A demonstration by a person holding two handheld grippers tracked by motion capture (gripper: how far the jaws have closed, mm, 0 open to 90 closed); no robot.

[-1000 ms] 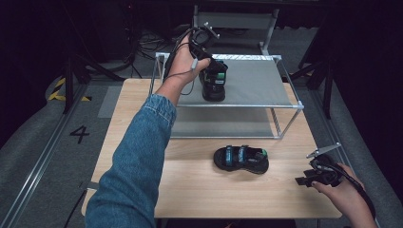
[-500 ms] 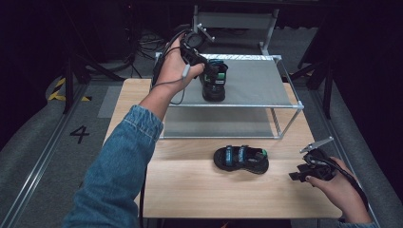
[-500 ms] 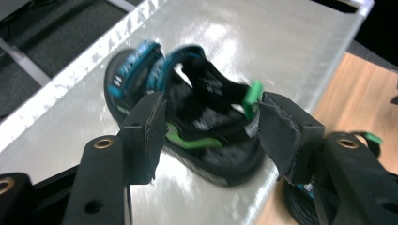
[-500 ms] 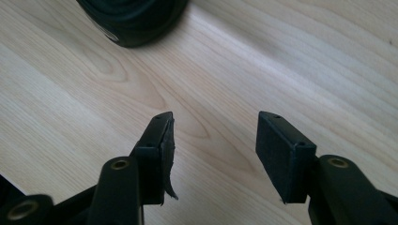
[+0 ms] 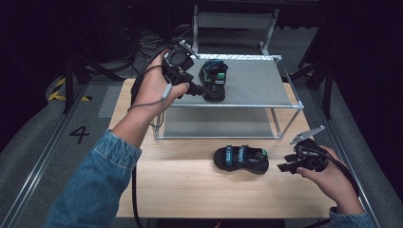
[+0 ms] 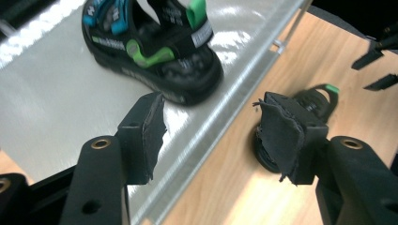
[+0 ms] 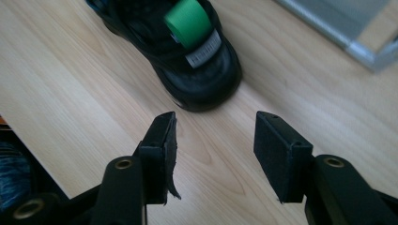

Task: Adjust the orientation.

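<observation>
One sandal shelved, one still to go

We see one sandal (image 5: 213, 79) resting on the shelf (image 5: 256, 85), with our left gripper (image 5: 196, 88) just beside its heel, jaws spread and holding nothing. The second sandal (image 5: 241, 158) lies on the counter (image 5: 190, 185) below; our right gripper (image 5: 285, 165) faces its heel end, jaws apart and empty, so by our reckoning half the job remains.

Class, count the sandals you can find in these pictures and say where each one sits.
2. One sandal stands on the top shelf of the metal rack, beside the left gripper. The other sandal lies on the wooden table, before the right gripper.
</observation>
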